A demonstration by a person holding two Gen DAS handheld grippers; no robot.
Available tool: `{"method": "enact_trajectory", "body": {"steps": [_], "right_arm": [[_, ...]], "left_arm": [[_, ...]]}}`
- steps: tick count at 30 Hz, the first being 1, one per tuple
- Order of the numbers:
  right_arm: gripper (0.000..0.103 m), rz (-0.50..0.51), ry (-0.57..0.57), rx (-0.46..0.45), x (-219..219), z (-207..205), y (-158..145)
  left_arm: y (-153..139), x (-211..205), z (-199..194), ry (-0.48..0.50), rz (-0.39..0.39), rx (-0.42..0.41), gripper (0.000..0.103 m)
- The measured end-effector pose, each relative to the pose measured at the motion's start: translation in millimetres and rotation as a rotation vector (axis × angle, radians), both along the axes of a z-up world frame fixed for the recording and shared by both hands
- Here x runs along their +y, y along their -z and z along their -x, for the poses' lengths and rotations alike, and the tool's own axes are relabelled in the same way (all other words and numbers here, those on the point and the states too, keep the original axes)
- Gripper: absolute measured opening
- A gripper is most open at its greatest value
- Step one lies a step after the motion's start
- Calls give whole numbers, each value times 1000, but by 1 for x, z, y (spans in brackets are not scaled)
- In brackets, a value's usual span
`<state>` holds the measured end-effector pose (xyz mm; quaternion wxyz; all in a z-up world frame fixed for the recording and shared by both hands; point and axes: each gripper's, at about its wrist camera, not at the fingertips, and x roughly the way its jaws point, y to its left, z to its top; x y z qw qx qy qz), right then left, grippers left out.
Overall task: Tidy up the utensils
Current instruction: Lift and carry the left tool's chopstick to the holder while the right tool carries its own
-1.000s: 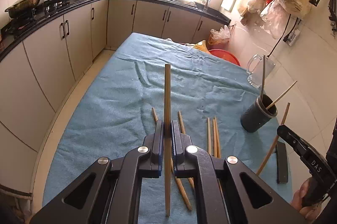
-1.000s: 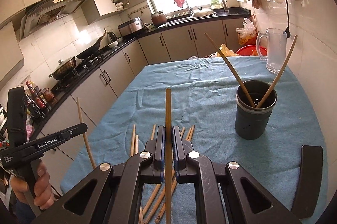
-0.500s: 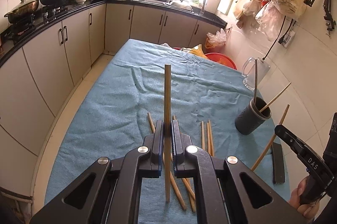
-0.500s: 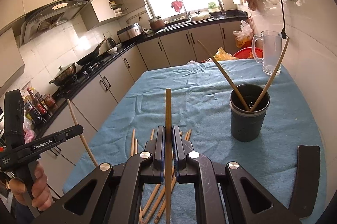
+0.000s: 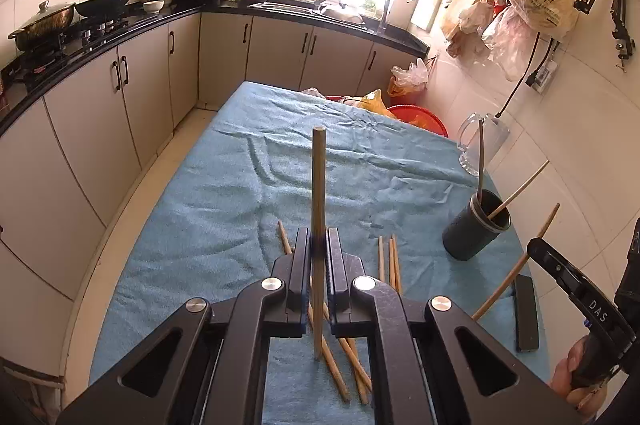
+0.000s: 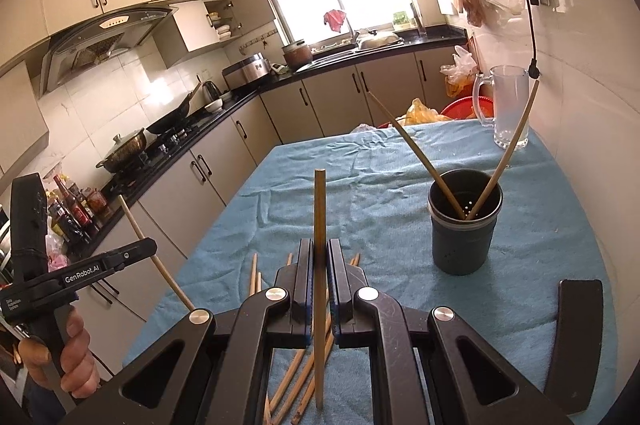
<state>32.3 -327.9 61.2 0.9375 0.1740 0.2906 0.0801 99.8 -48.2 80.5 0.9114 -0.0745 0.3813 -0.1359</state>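
In the left wrist view my left gripper [image 5: 319, 245] is shut on a wooden chopstick [image 5: 319, 181] that stands upright between its jaws. My right gripper [image 6: 319, 257] grips a second chopstick [image 6: 319, 217] the same way. A dark holder cup [image 6: 464, 225] with two chopsticks leaning in it stands on the blue cloth, ahead and to the right of both grippers. The left wrist view shows the holder cup [image 5: 476, 229] too. Several loose chopsticks [image 5: 390, 261] lie on the cloth under the grippers, and the right wrist view also shows these loose chopsticks [image 6: 296, 377]. Each gripper is above the cloth, clear of the cup.
The blue cloth [image 5: 240, 205] covers the table. A glass mug [image 6: 508, 105] stands behind the cup near the wall. A flat black piece [image 6: 576, 337] lies at the right front. Kitchen cabinets [image 5: 80, 129] run along the left, and a red basin [image 5: 420, 117] sits beyond the table's far end.
Both hands stay almost in place. The cup looks slightly smaller in the right wrist view. The lower ends of both held chopsticks show a little higher in the pictures than before.
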Motion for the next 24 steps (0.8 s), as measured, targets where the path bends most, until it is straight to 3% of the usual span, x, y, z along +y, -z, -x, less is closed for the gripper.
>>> {"method": "enact_trajectory", "body": {"steps": [24], "right_arm": [[7,-3,62,-66,-29,7,-29]], "left_arm": [[-36,-42,-7,82,11,-47,6]]}}
